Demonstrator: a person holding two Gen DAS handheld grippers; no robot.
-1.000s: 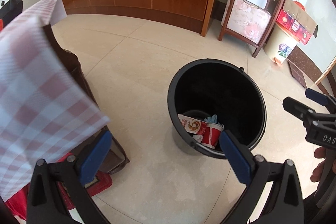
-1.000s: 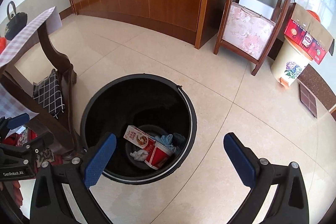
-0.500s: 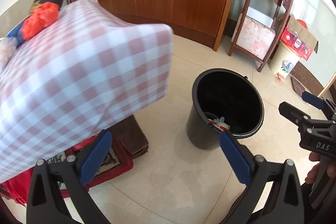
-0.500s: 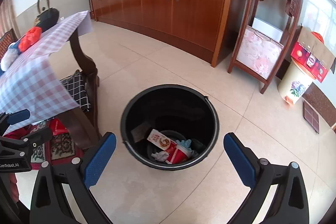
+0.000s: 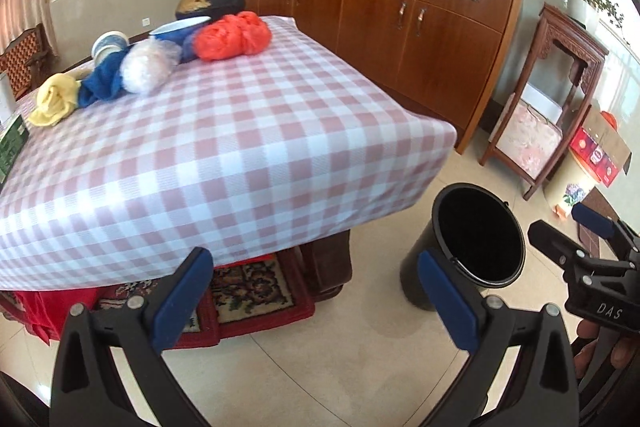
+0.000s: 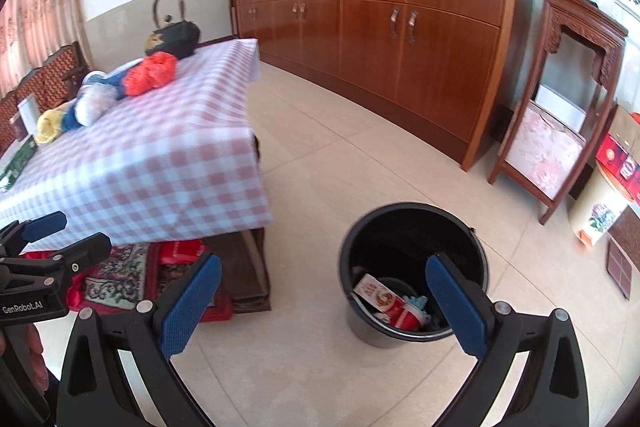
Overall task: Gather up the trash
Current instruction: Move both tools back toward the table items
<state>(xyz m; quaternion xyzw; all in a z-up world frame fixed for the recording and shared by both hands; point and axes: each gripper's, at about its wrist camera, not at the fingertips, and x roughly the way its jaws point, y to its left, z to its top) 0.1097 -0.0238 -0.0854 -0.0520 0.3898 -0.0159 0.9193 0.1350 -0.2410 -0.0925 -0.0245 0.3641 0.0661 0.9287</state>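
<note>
Both views have risen and pulled back since a second ago: the black bin [image 6: 414, 269], then filling the frame from above, now sits lower and smaller on the tiled floor, and the checked tablecloth [image 5: 224, 147] has come fully into view. Left gripper [image 5: 316, 297]: fingers spread wide, nothing between them. Right gripper [image 6: 324, 301]: likewise wide apart and empty. Only the right wrist view looks down into the bin: a red-and-white carton [image 6: 376, 297], a red cup [image 6: 404, 317] and something pale blue lie at the bottom. From the left wrist view the bin interior reads plain black, contents hidden by the angle, and the gripper's right finger overlaps its near rim. The left view shows the table top better: a red crumpled bag [image 5: 232, 37], a whitish clear bag [image 5: 146, 69], a blue bundle [image 5: 102, 81] and a yellow bundle [image 5: 54, 99] lined up along the far side, beside a blue bowl [image 5: 180, 27] and a black kettle [image 5: 210, 1]. A green box [image 5: 10, 147] sits at the left edge. Under the table: a red patterned rug [image 5: 248, 287] and a dark wooden base. Wooden sideboard [image 6: 400, 43] along the wall, carved stand [image 6: 560, 115] to its right, well apart from the bin. The bin stands just off the table corner.
</note>
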